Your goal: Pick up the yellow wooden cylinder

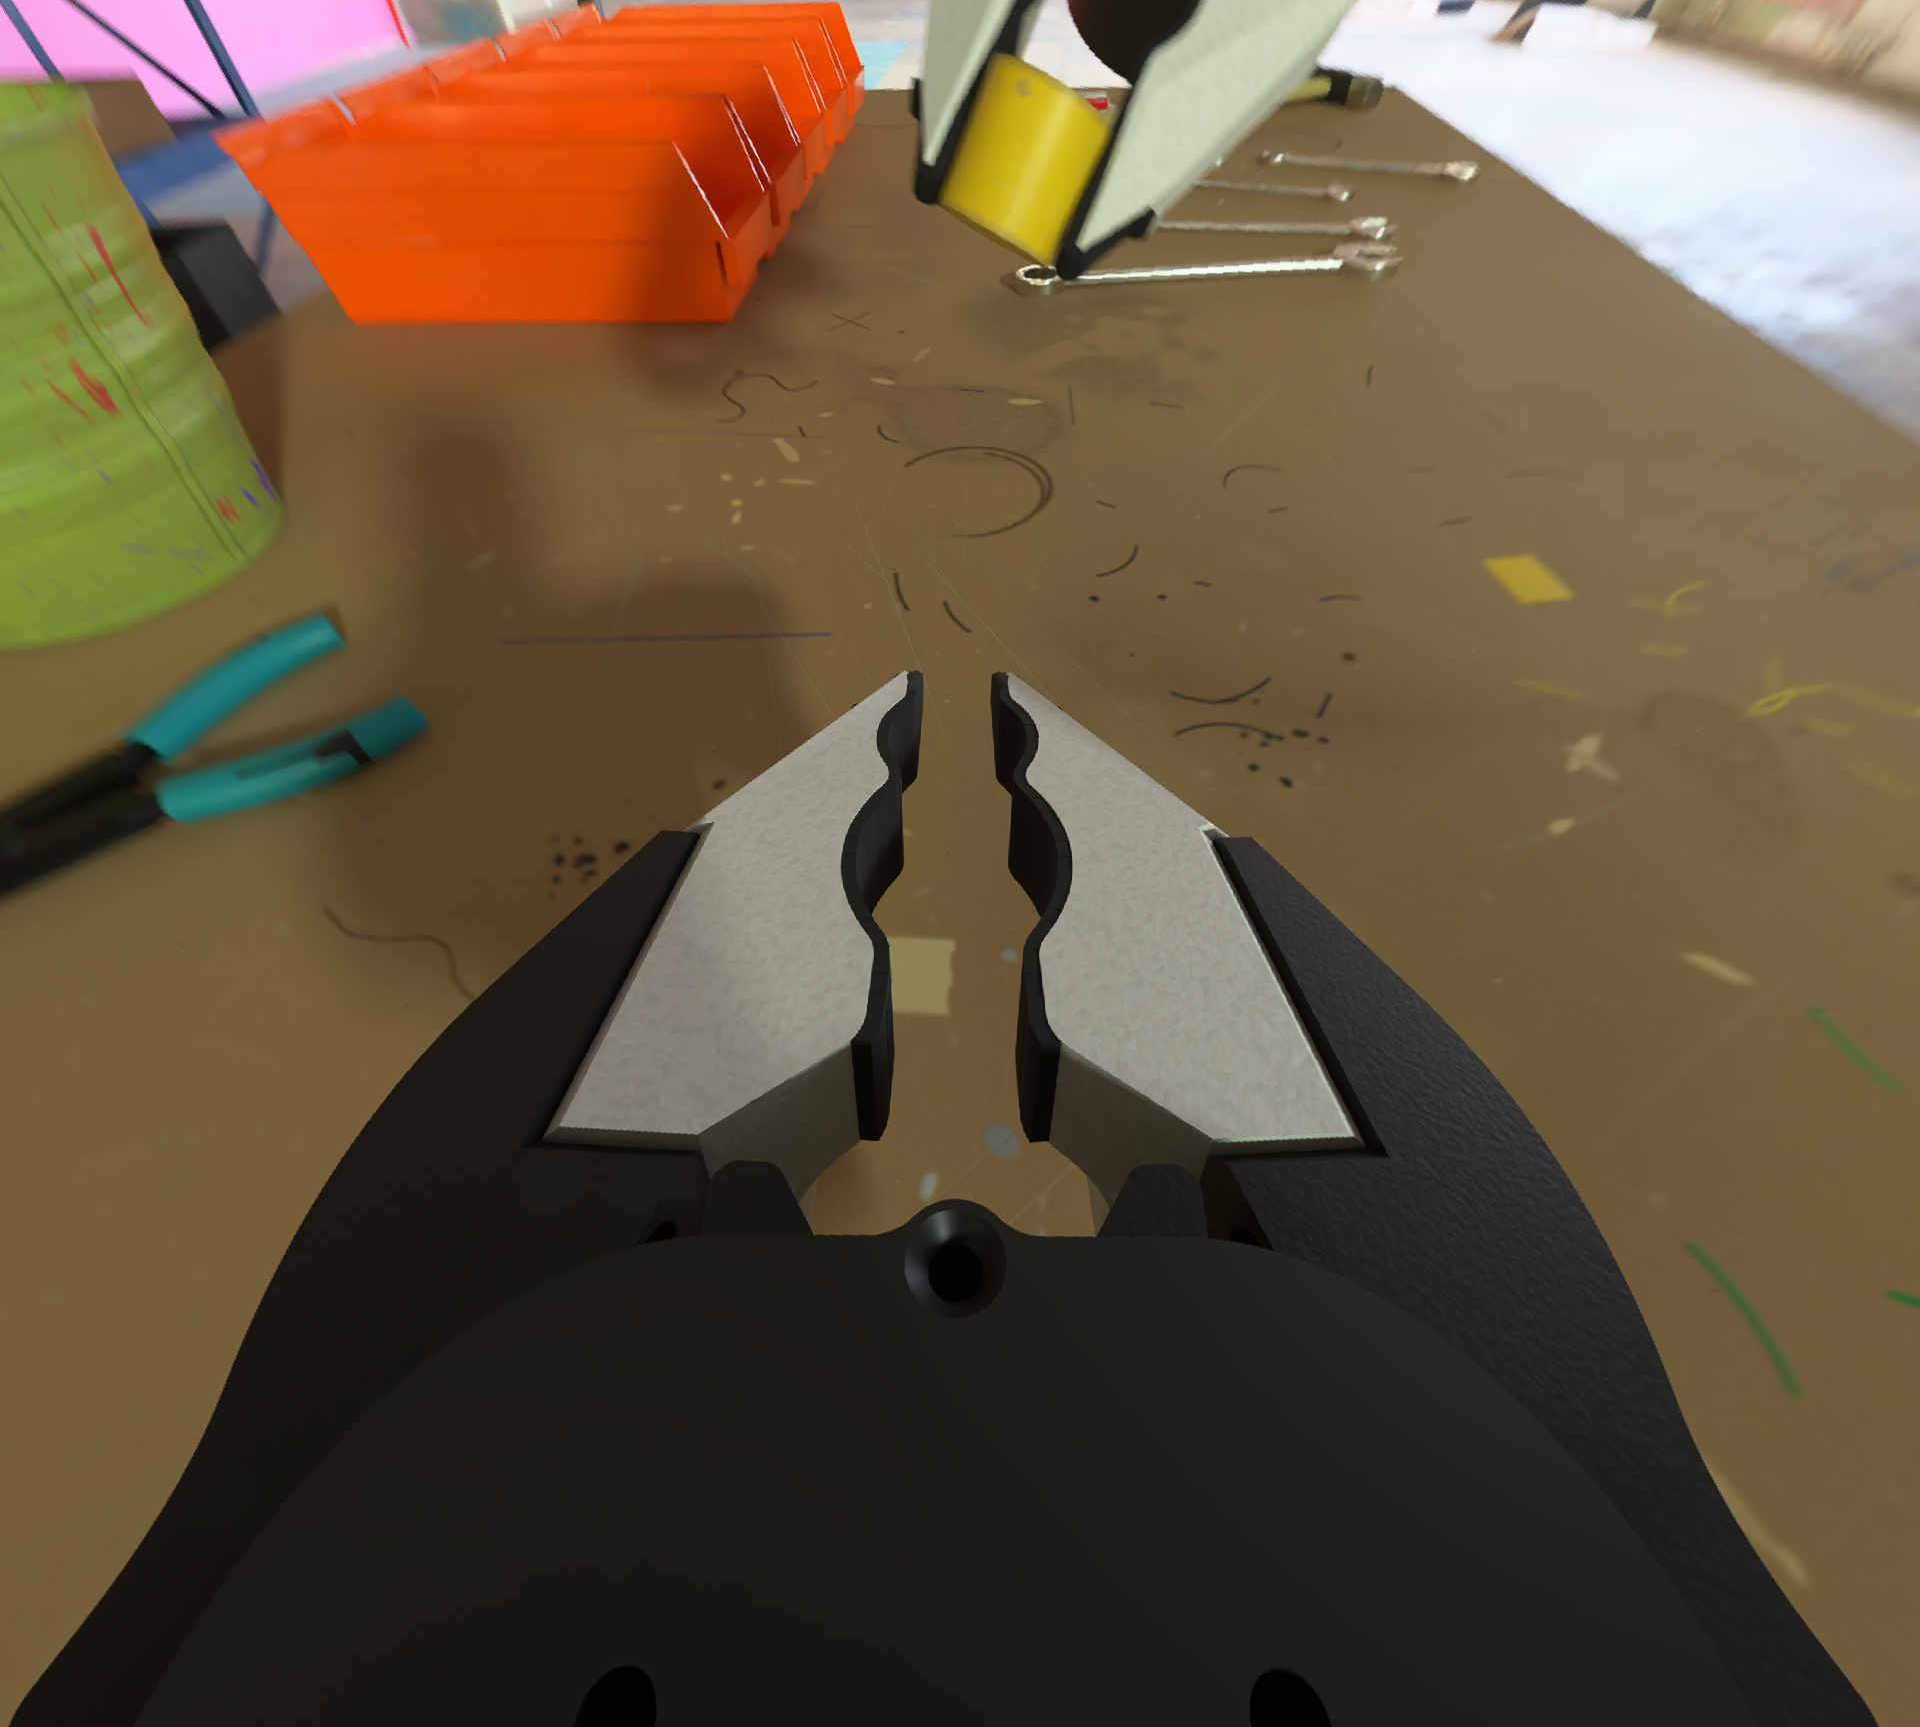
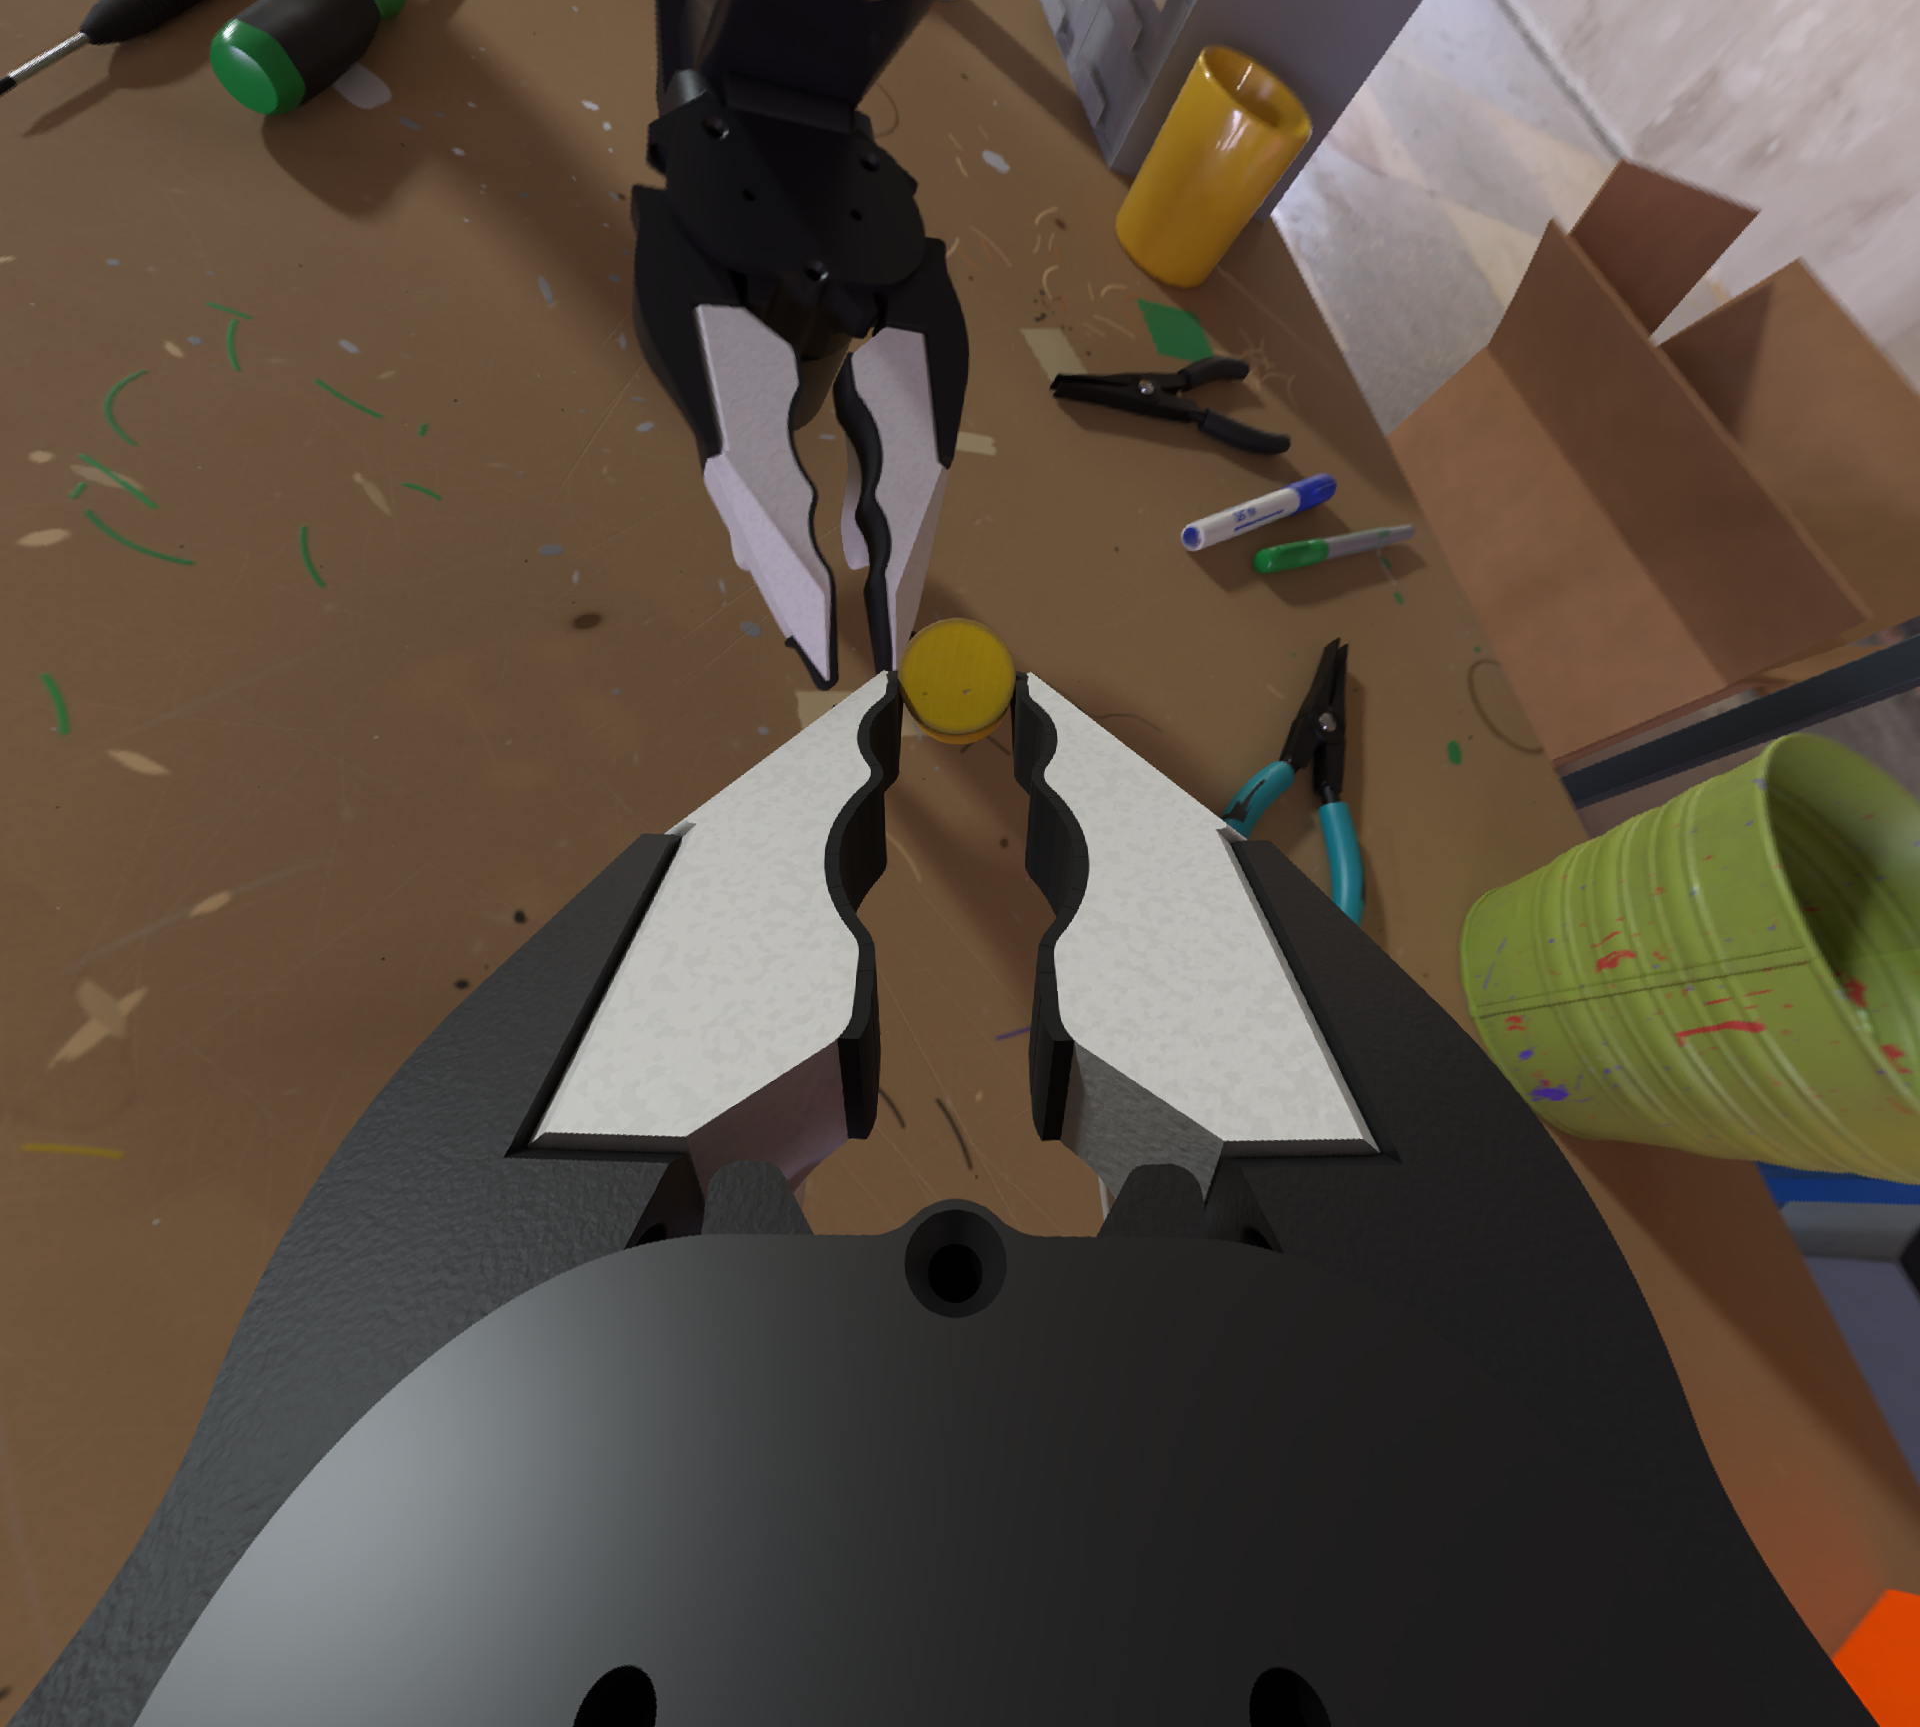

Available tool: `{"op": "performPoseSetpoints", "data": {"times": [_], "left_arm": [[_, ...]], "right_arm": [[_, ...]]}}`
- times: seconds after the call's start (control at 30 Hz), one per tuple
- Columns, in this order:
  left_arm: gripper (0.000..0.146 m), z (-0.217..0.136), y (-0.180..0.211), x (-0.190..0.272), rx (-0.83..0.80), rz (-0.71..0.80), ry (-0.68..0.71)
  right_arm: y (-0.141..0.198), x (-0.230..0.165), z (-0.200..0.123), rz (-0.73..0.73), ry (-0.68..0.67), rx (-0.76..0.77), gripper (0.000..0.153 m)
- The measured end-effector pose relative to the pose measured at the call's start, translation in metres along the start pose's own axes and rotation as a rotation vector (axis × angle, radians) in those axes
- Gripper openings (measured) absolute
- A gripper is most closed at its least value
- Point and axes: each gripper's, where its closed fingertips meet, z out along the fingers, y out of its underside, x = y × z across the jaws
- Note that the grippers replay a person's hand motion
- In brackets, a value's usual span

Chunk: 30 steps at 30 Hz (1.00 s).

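Observation:
The yellow wooden cylinder (image 2: 956,675) sits between my right gripper's (image 2: 956,692) fingertips, its round end facing the camera. In the left wrist view the right gripper (image 1: 1003,228) comes down from the top and holds the cylinder (image 1: 1023,160) tilted, clear of the brown table (image 1: 1143,638). My left gripper (image 1: 956,685) is low over the table and empty, with only a narrow slit between its jaws. It also shows in the right wrist view (image 2: 852,664), its tips just left of the cylinder.
Orange bins (image 1: 540,191) stand at the back left. A green can (image 1: 104,389) and teal pliers (image 1: 239,742) are at the left. Wrenches (image 1: 1247,269) lie behind the cylinder. Screwdrivers (image 2: 301,36), a yellow cup (image 2: 1210,165), markers (image 2: 1257,514) and cardboard boxes (image 2: 1621,482) also show.

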Motion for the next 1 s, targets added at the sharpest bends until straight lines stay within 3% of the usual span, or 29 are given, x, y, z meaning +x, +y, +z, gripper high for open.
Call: {"op": "performPoseSetpoints", "data": {"times": [0.17, 0.3, 0.43, 0.83, 1.0], "left_arm": [[0.013, -0.006, -0.001, 0.004, 0.023, -0.275, 0.147], [0.013, -0.012, -0.008, 0.017, 0.086, -0.554, 0.373], [0.013, -0.017, -0.011, 0.016, 0.121, -0.672, 0.449], [0.013, -0.016, -0.008, 0.027, 0.071, -0.640, 0.497], [0.013, -0.011, 0.001, 0.025, -0.003, -0.445, 0.375]], "right_arm": [[0.016, 0.004, 0.010, 0.106, -0.023, -0.069, 0.021], [0.026, 0.011, 0.014, 0.213, -0.022, -0.085, 0.021], [0.023, 0.008, 0.014, 0.261, -0.065, -0.053, 0.021], [0.020, -0.010, 0.014, 0.298, -0.175, -0.029, 0.021], [0.033, -0.014, 0.018, 0.306, -0.187, -0.094, 0.021]]}}
